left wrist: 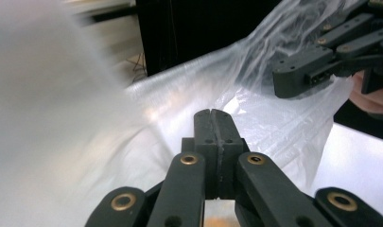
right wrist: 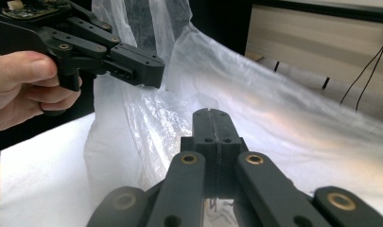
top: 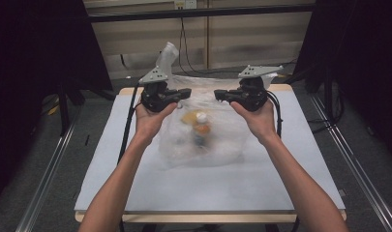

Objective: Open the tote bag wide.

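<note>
- High view: forearms reach over the desk [top: 135,188], a clear plastic bag [top: 222,140] lifted at mid-desk, a bottle [top: 201,126] inside.
- Left hand-held gripper [top: 184,93] pinches the bag's rim, jaws closed.
- Right hand-held gripper [top: 218,94] likewise, jaws clamped together on plastic.

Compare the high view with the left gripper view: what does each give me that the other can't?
High view alone: the table, both forearms, and through the clear plastic bag an orange-and-white item, too blurred to identify. The left gripper and right gripper hold the bag up by its top.

Left gripper view alone: that gripper's jaws pressed together, a strip of film running down between them, and a motion-blurred fold of plastic close to the camera.

Both: the bag, the right gripper pinching it, and part of the hand holding that gripper.
</note>
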